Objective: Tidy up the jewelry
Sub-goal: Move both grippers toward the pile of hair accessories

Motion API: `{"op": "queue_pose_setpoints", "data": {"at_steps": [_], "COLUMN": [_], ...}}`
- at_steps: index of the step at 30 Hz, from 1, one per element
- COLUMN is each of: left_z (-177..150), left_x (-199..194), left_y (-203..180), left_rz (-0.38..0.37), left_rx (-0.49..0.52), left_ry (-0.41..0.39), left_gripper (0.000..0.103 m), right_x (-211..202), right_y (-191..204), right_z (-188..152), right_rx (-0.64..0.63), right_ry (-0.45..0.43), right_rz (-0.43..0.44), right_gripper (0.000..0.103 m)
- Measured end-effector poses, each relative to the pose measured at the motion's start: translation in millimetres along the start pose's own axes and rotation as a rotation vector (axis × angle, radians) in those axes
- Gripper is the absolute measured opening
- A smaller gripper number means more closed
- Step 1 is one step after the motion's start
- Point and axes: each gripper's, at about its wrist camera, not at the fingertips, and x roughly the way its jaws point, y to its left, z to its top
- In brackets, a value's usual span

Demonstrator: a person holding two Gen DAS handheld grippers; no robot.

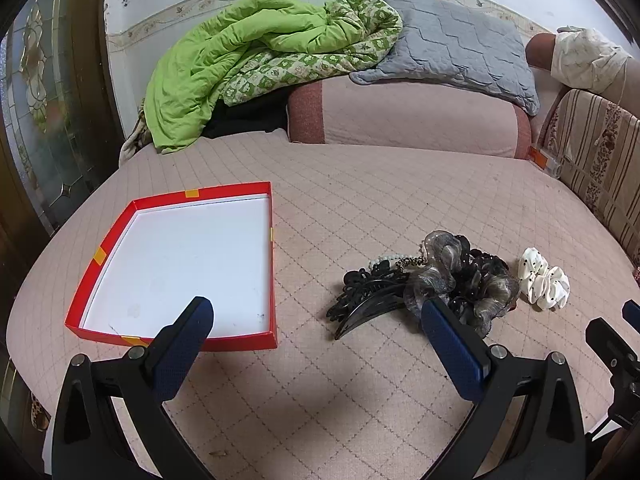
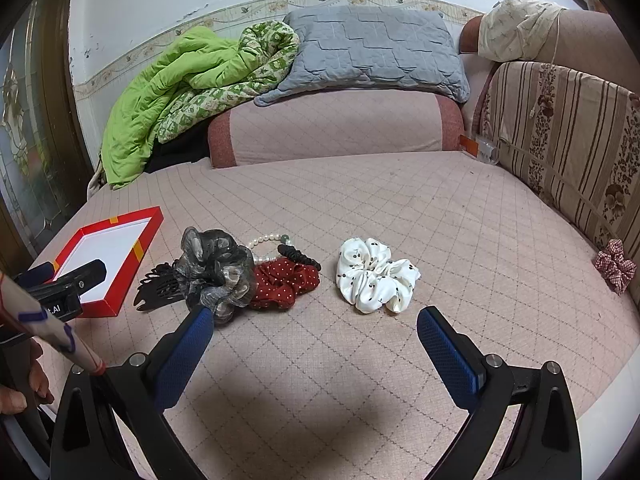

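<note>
A red box with a white inside [image 1: 120,248] lies empty on the pink bed; it also shows in the right wrist view [image 2: 146,240]. A pile of hair pieces lies to its right: a grey-black organza scrunchie [image 1: 460,276] [image 2: 216,264], a black claw clip [image 1: 360,304] [image 2: 156,286], a red dotted scrunchie [image 2: 286,282], a pearl bracelet [image 2: 266,240] and a black hair tie [image 2: 300,256]. A white dotted scrunchie [image 1: 542,282] [image 2: 372,276] lies apart to the right. My left gripper [image 1: 316,320] is open and empty. My right gripper [image 2: 314,330] is open and empty, short of the white scrunchie.
A pink bolster [image 2: 336,128], a grey pillow [image 2: 372,48] and a green quilt [image 2: 180,88] lie at the bed's far side. A striped cushion [image 2: 568,132] lines the right side, with a checked red scrunchie [image 2: 614,266] beside it. A door [image 1: 48,92] stands at left.
</note>
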Motion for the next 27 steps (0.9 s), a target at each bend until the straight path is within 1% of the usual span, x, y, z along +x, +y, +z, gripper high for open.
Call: {"op": "queue_pose_setpoints", "data": {"at_steps": [12, 22, 27], "left_z": [-2.1, -2.6, -3.5], "left_x": [7.0, 19.5, 26.5], "left_y": [-0.9, -7.8, -15.3], "left_rz": [-0.006, -0.019, -0.043], "left_rx": [0.002, 0.018, 0.030], "left_ry": [0.018, 0.038, 0.056], "left_gripper": [0.103, 0.103, 0.103], "right_x": [4.3, 9.6, 11.2], "right_y": [-4.0, -20.7, -33.2], "right_z": [0.0, 1.2, 0.8], "right_rx": [0.014, 0.058, 0.099], "right_ry": [0.011, 0.031, 0.042], "right_rz": [-0.002, -0.011, -0.014], "right_gripper": [0.103, 0.103, 0.103]}}
